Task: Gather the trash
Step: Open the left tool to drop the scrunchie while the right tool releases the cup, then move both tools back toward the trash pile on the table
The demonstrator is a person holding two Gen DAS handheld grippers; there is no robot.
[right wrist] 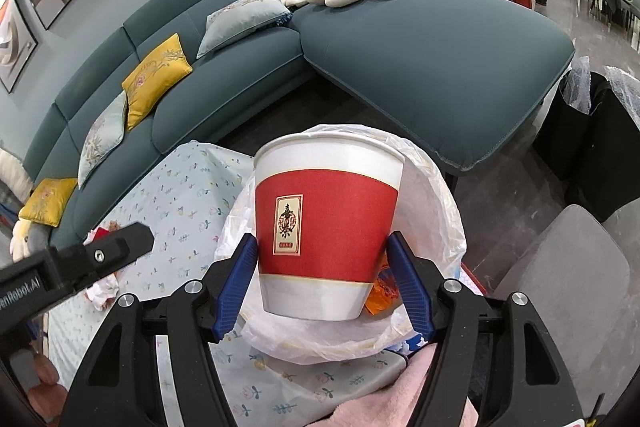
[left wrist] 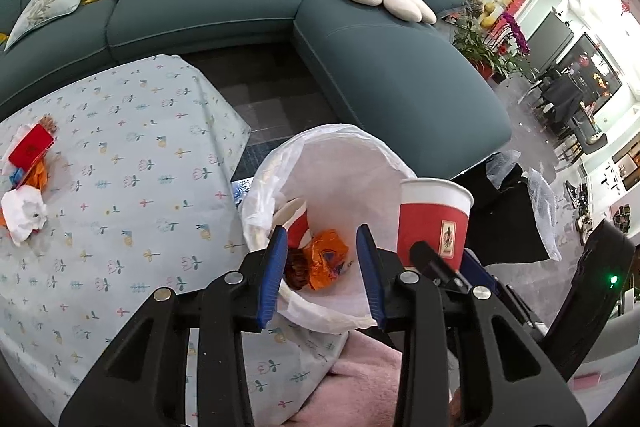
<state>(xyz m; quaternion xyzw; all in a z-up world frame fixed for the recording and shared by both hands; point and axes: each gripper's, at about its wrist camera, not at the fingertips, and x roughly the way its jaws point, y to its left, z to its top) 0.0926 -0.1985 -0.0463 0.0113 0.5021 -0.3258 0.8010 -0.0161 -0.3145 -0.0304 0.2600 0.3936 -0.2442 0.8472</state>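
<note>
My right gripper (right wrist: pixel 322 279) is shut on a red and white paper cup (right wrist: pixel 326 223), upright, held over the white-bagged trash bin (right wrist: pixel 436 195). The cup (left wrist: pixel 434 219) also shows in the left wrist view at the bin's right rim. My left gripper (left wrist: pixel 322 267) is open and empty above the bin (left wrist: pixel 332 155), which holds an orange wrapper (left wrist: pixel 324 259) and another red cup (left wrist: pixel 298 223). More trash lies on the table at far left: a red packet (left wrist: pixel 30 149), orange scraps (left wrist: pixel 38 175) and a crumpled white tissue (left wrist: pixel 24 213).
A floral tablecloth (left wrist: pixel 132 187) covers the table left of the bin. A teal sectional sofa (left wrist: pixel 380 67) with cushions stands behind. A black bag with bubble wrap (left wrist: pixel 516 215) sits right of the bin. A grey chair (right wrist: pixel 568 267) is at right.
</note>
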